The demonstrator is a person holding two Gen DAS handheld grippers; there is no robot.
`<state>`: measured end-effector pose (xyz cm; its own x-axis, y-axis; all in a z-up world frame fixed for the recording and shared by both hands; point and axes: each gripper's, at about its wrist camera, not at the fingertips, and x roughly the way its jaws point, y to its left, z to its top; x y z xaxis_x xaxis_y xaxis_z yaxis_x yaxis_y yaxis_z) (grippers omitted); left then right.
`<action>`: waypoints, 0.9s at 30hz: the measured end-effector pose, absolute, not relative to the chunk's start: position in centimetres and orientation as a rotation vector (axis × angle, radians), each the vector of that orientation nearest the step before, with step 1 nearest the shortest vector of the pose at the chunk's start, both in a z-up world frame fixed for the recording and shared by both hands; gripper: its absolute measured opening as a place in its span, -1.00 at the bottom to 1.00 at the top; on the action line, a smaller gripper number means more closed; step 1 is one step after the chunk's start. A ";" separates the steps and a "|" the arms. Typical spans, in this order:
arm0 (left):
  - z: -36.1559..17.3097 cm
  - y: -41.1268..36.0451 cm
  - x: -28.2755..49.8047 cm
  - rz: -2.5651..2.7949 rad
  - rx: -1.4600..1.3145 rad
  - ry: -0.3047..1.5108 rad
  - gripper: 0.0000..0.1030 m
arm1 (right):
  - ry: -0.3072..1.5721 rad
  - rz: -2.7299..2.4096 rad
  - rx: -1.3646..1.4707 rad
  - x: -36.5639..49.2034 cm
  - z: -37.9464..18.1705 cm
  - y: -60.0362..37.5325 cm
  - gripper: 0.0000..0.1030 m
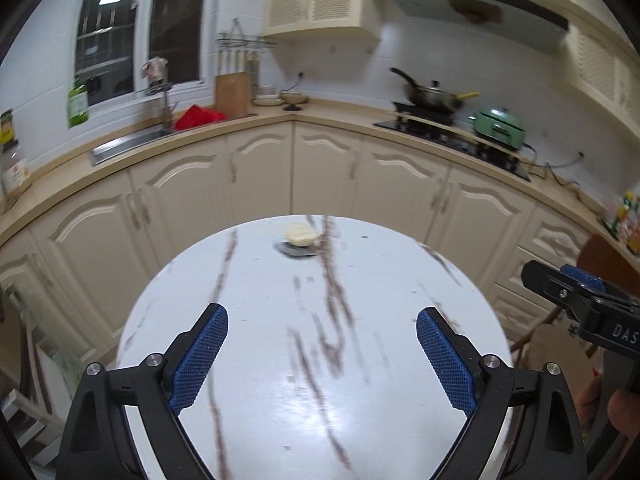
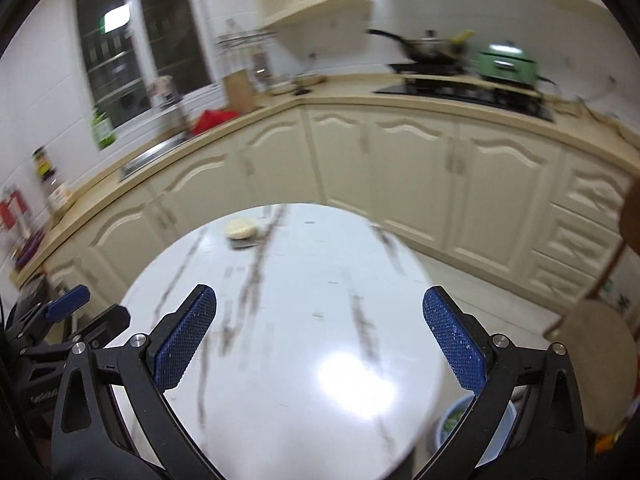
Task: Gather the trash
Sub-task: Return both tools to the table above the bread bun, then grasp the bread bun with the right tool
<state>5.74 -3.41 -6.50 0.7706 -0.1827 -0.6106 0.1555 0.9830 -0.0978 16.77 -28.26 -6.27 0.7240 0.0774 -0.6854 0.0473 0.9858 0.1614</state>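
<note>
two black handheld grippers with blue textured fingers, the left gripper [image 1: 322,356] and right gripper [image 2: 320,336], hover over a round white marble-veined tabletop [image 1: 260,360], both spread wide and empty. a crumpled pale wad of trash [image 1: 301,235] (blurred) sits near the tabletop's far edge.

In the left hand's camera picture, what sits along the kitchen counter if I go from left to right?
Green bottle → tap → red item by the sink → wooden board → frying pan on the stove → green lidded pot.
</note>
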 end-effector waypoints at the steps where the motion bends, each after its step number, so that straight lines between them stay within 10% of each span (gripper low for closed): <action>1: -6.2 -2.8 6.0 -0.169 -0.051 0.669 0.83 | 0.767 0.041 0.156 17.7 -6.3 -26.9 1.00; 27: -10.8 -1.6 32.5 -0.066 0.008 0.852 0.91 | 1.116 0.163 0.058 43.2 -20.7 -18.0 1.00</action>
<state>32.46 -1.58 -10.75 0.6564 -0.0550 -0.7524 0.0614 0.9979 -0.0194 43.18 -17.98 -20.75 0.4289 0.1594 -0.8892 -0.1014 0.9866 0.1280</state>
